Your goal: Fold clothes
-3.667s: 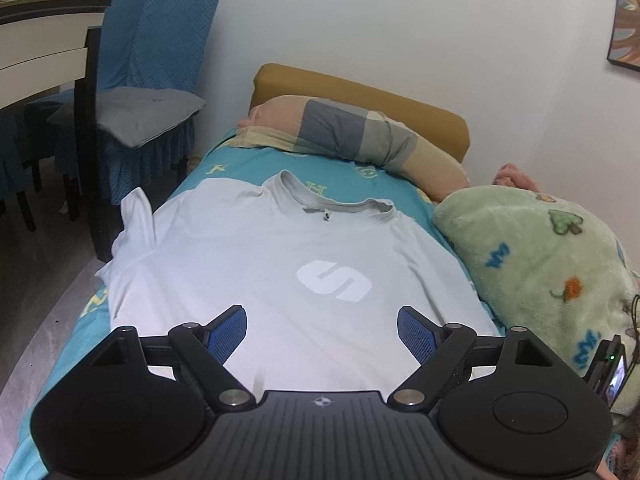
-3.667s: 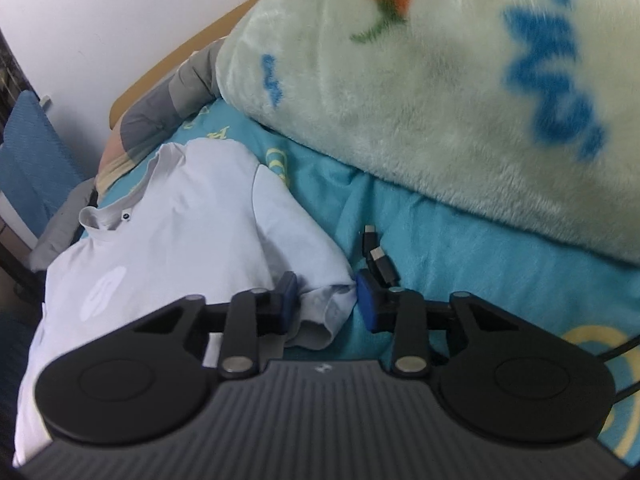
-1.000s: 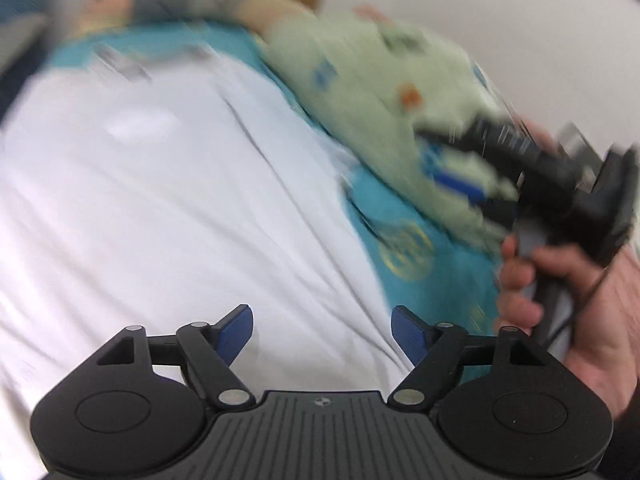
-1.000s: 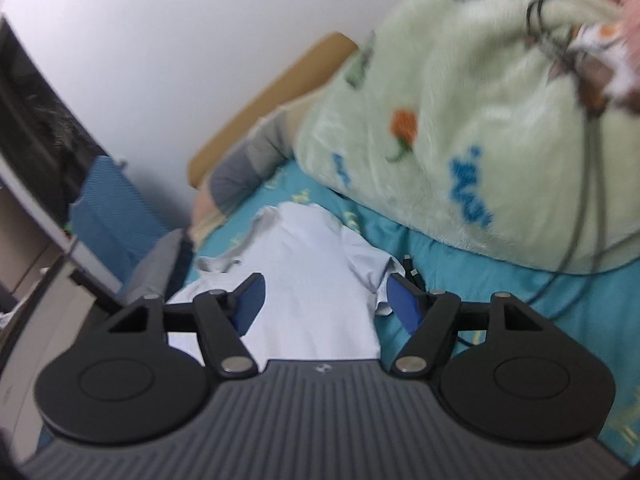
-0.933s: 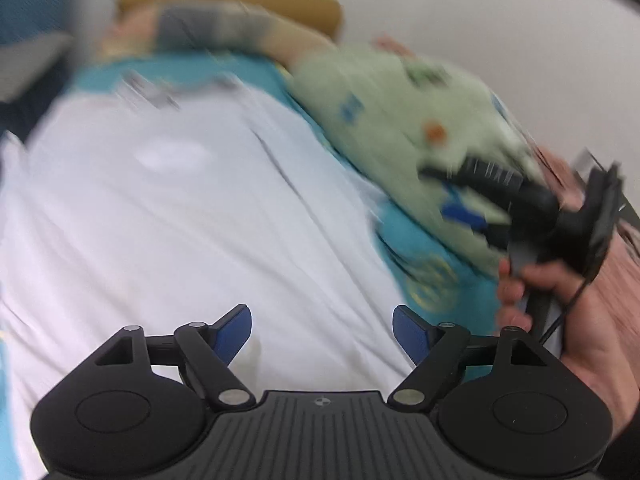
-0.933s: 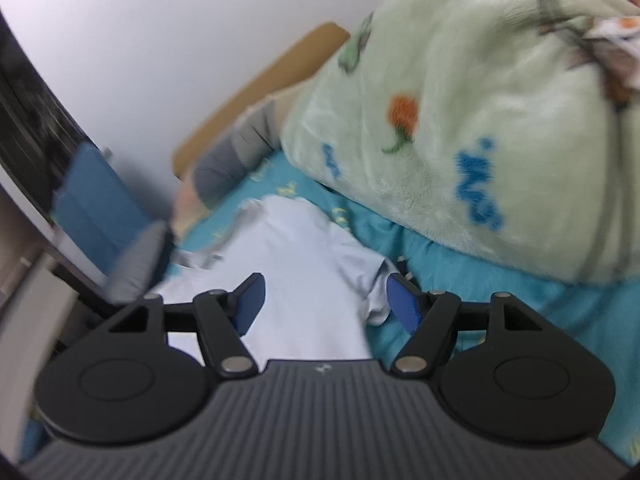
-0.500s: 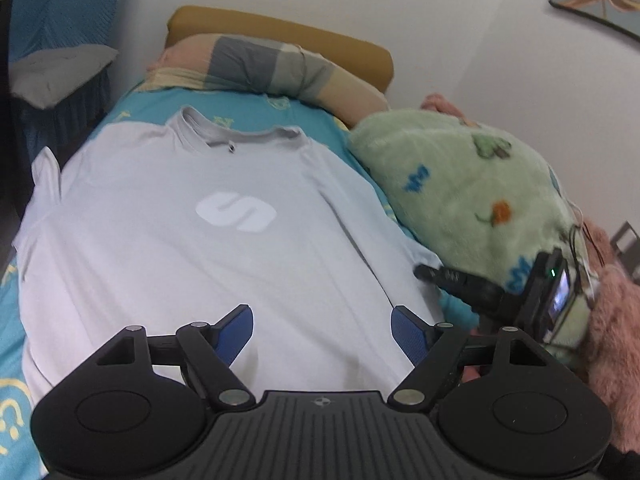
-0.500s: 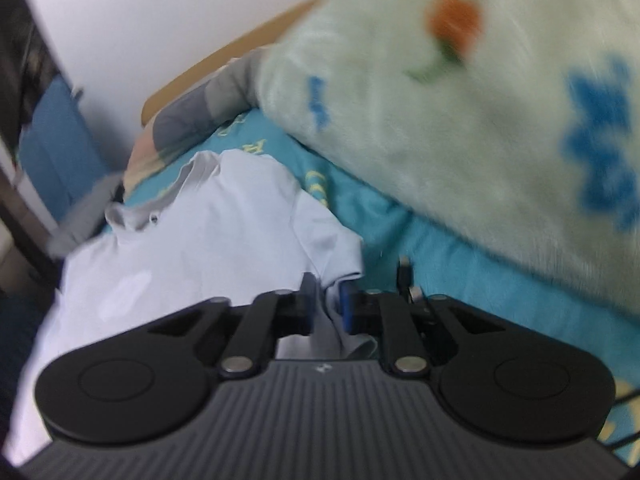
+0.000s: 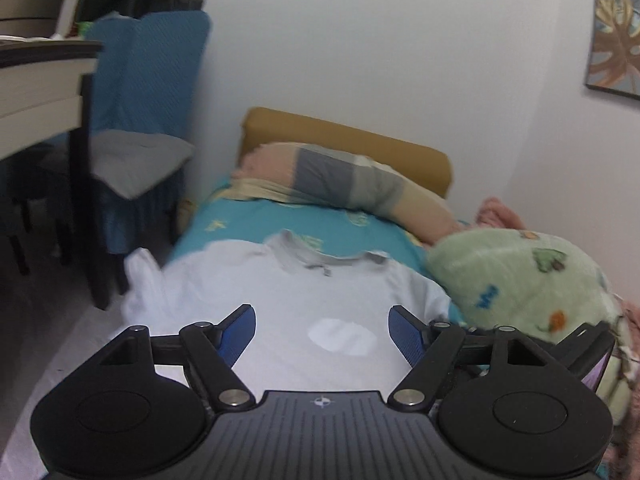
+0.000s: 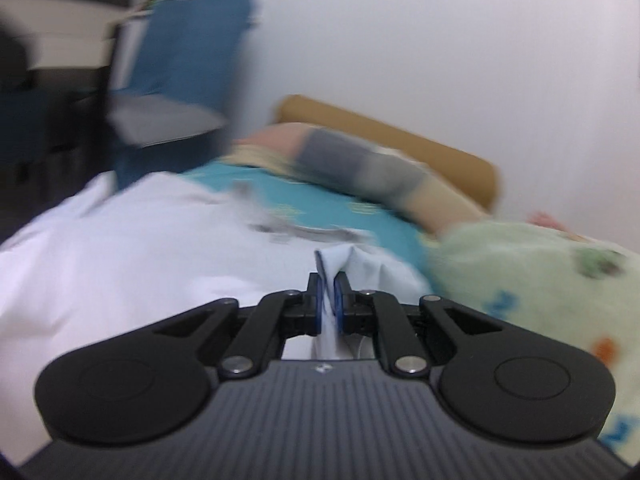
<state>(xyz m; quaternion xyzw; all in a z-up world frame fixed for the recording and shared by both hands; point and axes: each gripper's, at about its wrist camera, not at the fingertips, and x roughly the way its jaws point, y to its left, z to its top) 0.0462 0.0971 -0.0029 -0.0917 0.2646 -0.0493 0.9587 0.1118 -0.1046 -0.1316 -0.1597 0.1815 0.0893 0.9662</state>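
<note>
A pale grey T-shirt with a white logo lies flat on the teal bed sheet, collar toward the pillow. My left gripper is open and empty, held above the shirt's chest. In the right wrist view the shirt is blurred. My right gripper is shut on a pinched fold of the shirt's right sleeve, lifted over the shirt body. The right gripper's body shows at the lower right of the left wrist view.
A striped pillow and a mustard headboard lie at the far end. A green fleece blanket is piled along the right side. A blue-covered chair and a table stand left of the bed.
My right gripper shut on the shirt's right sleeve and lifted it over the shirt, swinging left. My left gripper stayed open and tilted up toward the collar and headboard.
</note>
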